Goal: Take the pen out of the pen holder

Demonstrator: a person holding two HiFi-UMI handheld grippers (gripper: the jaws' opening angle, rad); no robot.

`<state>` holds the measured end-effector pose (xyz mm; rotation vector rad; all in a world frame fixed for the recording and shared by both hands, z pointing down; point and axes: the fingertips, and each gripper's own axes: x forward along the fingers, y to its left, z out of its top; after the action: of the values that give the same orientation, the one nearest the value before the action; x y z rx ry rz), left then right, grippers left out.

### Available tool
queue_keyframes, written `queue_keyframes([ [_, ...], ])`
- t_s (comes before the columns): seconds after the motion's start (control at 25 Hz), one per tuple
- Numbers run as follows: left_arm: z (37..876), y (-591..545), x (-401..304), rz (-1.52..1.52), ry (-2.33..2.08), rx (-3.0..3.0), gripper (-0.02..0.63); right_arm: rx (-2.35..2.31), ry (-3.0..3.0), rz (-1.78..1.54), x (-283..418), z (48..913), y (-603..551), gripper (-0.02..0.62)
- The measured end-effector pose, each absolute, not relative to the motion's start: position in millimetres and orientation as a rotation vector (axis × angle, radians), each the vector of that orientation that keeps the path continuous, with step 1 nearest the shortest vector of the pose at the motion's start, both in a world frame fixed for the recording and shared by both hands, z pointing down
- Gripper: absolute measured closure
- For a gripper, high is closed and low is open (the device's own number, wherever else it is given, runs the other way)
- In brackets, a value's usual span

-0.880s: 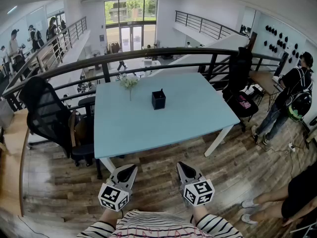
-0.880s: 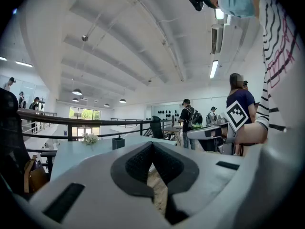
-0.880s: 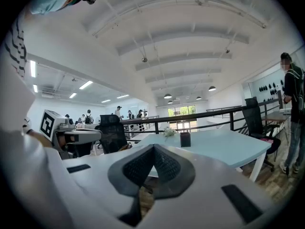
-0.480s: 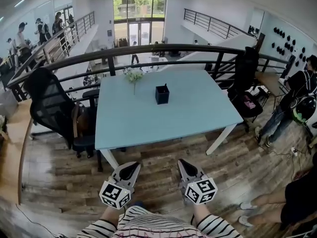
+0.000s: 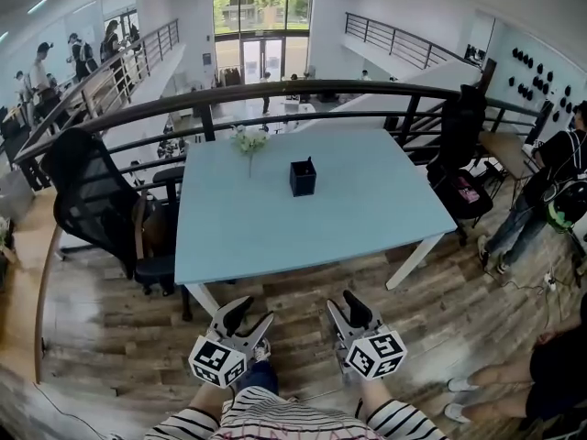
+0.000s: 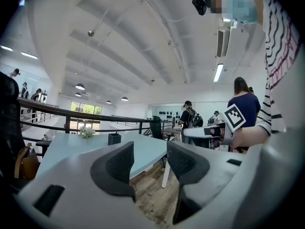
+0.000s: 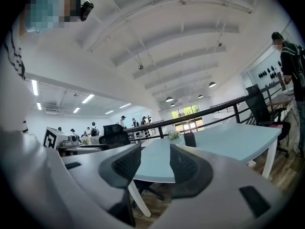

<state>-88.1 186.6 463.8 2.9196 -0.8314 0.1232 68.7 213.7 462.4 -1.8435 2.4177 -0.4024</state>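
— How does my feed look?
— Bright. I get daylight from the far windows [image 5: 264, 12], glare off the ceiling strips [image 6: 218, 73], fisheye bending, black corners, and a soft-focus left gripper [image 6: 148, 162].

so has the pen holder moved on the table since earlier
No. The pen holder keeps its spot on the table, just right of the flowers and nearer the camera; only the view has shifted.

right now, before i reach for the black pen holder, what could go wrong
The pen holder stands mid-table, while the open left gripper and right gripper hang short of the table: a long reach may be imprecise. The flowers stand close behind-left of it; a sweeping left gripper could knock them. The holder looks free-standing, so a one-gripper pull might tip it.
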Motion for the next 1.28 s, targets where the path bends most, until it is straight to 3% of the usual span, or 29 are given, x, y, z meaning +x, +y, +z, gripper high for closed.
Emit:
queue_keyframes([
  [0.76, 464, -52, -61, 0.147, -0.698, 2.951, 0.411, -1.954, 2.275, -0.428, 96, 465, -8, 0.413],
  [1.28, 480, -134, -62, 0.152, -0.656, 2.918, 0.412, -2.019, 2.234, -0.444, 104, 473, -95, 0.413],
])
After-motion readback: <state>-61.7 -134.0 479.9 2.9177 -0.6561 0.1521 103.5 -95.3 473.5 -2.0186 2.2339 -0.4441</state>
